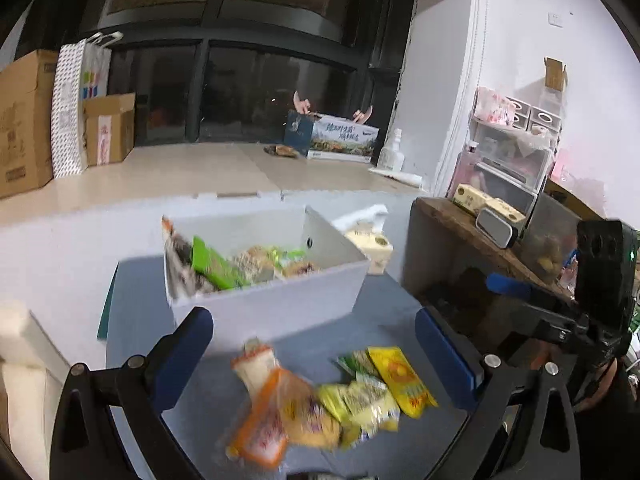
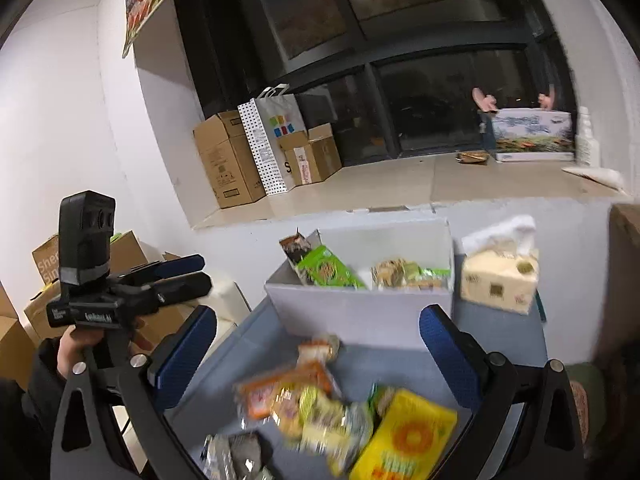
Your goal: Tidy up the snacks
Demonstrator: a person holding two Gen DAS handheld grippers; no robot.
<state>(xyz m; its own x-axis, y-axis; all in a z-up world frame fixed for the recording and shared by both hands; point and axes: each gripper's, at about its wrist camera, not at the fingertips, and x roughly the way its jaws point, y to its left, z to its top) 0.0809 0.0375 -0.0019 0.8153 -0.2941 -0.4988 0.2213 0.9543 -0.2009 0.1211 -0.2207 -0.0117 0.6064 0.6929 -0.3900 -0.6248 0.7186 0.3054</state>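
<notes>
A white storage box [image 1: 280, 300] [image 2: 352, 308] stands on the blue-grey table and holds several snack packets, among them a green one [image 1: 214, 266] [image 2: 326, 270]. In front of it lies a loose pile of snacks: an orange packet [image 1: 260, 428], yellow-green packets [image 1: 360, 404] and a yellow packet [image 1: 402, 380] [image 2: 408, 436]. My left gripper [image 1: 316, 348] is open and empty above the pile. My right gripper [image 2: 320, 348] is open and empty above the same pile. The left gripper also shows from the side in the right wrist view [image 2: 192, 272], and the right gripper shows in the left wrist view [image 1: 508, 284].
A tissue box [image 2: 498, 280] [image 1: 372, 244] stands right of the storage box. A dark wooden shelf [image 1: 460, 228] with small boxes rises at the table's right. Cardboard boxes [image 2: 228, 160] and a paper bag [image 2: 272, 140] stand on the window ledge behind.
</notes>
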